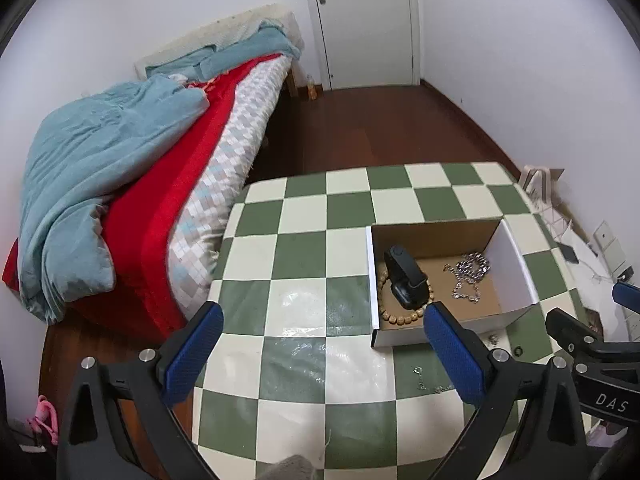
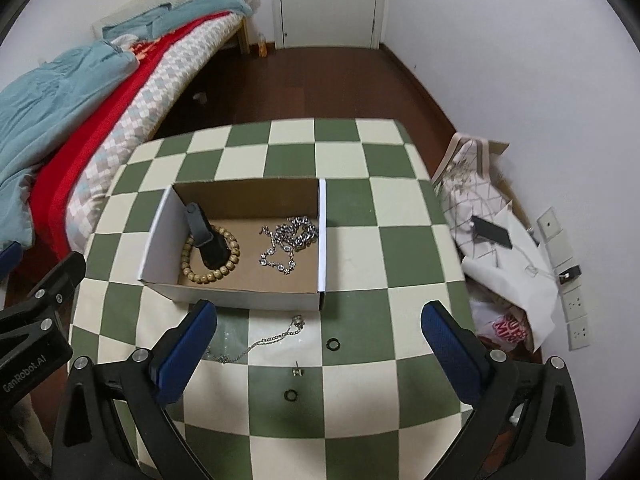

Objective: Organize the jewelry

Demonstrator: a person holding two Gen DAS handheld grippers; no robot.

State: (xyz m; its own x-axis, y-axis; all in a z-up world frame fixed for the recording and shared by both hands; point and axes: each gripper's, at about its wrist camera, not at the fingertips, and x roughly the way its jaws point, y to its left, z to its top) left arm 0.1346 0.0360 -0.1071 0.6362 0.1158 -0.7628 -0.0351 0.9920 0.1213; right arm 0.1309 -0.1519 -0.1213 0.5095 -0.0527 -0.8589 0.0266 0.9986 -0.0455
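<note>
With your right tool (image 2: 318,346) wide open and empty like the left tool (image 1: 322,346), lower it squarely over the thin silver chain necklace (image 2: 264,342) lying just before the open white cardboard box (image 2: 240,294), pinching a bunched section.

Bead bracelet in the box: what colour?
Tan, wood-toned bead bracelet; clearest in the right wrist view.

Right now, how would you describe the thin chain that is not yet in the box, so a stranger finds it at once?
Find the checkered table and the open cardboard box on it. Just outside the box's near wall, a thin silver chain lies stretched on the cloth, beside the left finger of the right gripper. Unlike the two small dark rings nearby, it is long and pale, and finer than the necklace in the box.
</note>
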